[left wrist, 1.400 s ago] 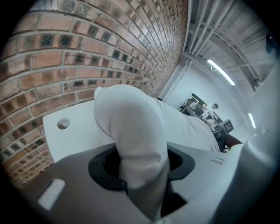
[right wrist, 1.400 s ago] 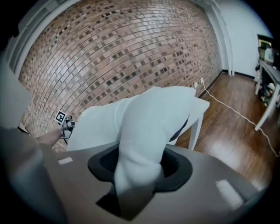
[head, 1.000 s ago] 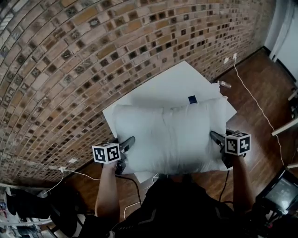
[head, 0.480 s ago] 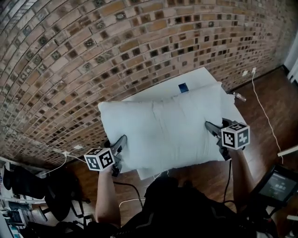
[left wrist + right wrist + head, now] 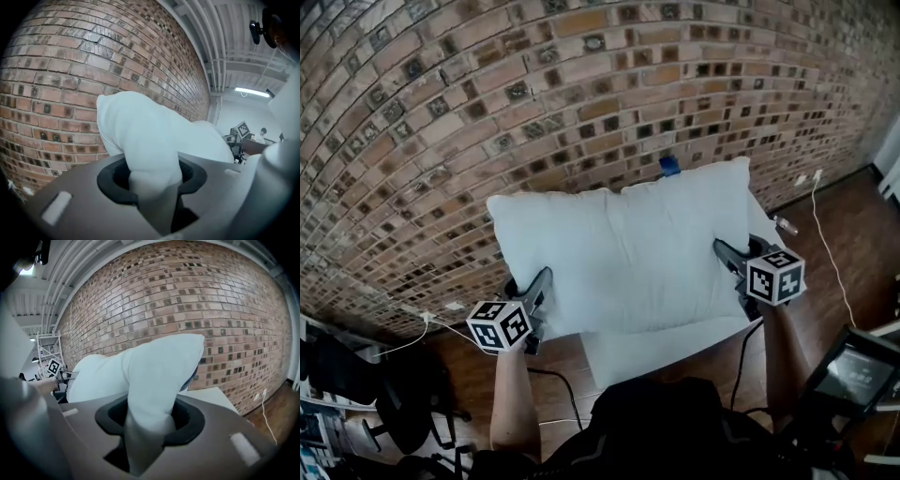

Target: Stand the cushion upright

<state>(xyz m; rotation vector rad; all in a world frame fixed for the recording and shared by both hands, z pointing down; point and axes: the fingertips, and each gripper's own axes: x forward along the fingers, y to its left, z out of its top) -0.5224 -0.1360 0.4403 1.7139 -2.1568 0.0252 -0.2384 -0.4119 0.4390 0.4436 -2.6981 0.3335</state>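
Holding the cushion (image 5: 623, 253) by its side edges: your left gripper (image 5: 542, 281) and right gripper (image 5: 722, 249) are each clenched on a fold of fabric. It hangs tilted over the bench (image 5: 675, 342); lower-edge contact unclear. Keep both hands level and plant that edge squarely. The brick wall (image 5: 534, 94) looks close behind; open room is on the near side.

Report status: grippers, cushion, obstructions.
Left gripper, right gripper shut on cushion sides. Cushion tipped up over table, near brick wall. Nothing in the way.

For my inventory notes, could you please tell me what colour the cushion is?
The cushion is plain white, clearest in the head view.
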